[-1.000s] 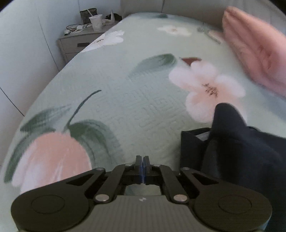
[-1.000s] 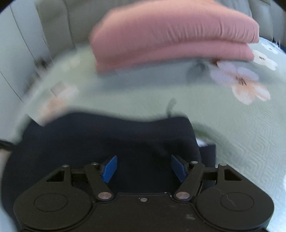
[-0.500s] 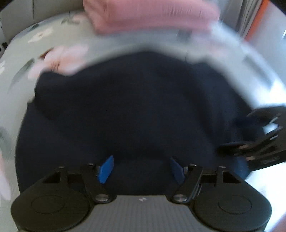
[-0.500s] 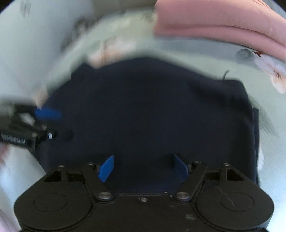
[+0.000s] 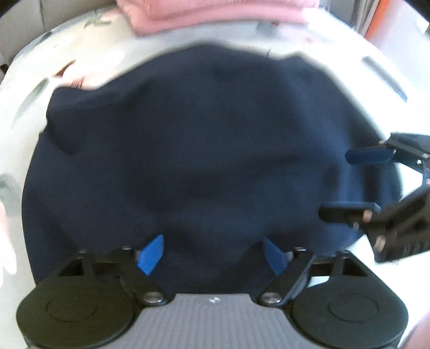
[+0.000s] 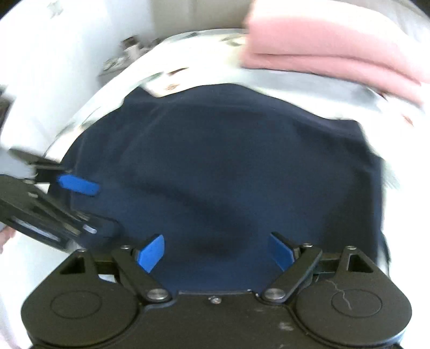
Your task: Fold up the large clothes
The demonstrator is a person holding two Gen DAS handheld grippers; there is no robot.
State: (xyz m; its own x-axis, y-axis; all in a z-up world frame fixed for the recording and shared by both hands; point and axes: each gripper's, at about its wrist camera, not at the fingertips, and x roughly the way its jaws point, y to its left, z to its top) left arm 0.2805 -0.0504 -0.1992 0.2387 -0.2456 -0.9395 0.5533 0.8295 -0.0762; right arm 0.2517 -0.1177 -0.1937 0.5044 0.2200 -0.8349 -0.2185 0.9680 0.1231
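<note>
A folded navy garment (image 5: 193,150) lies on the floral bedspread (image 5: 80,53) and fills both views; it also shows in the right wrist view (image 6: 228,166). My left gripper (image 5: 212,253) is open and empty, just above the garment's near edge. My right gripper (image 6: 215,251) is open and empty over the garment's near edge. The right gripper also shows at the right of the left wrist view (image 5: 354,182), open. The left gripper shows at the left of the right wrist view (image 6: 88,206), open. Both views are blurred.
A stack of folded pink clothes (image 5: 215,10) lies on the bed beyond the navy garment, and shows in the right wrist view (image 6: 336,53). A nightstand with clutter (image 6: 129,51) stands far left beside the bed. An orange object (image 5: 376,18) is at far right.
My left gripper opened and swung from the bare bedspread to over the navy garment. Both grippers drew closer over the garment and now face each other's sides. The right gripper stayed open.
</note>
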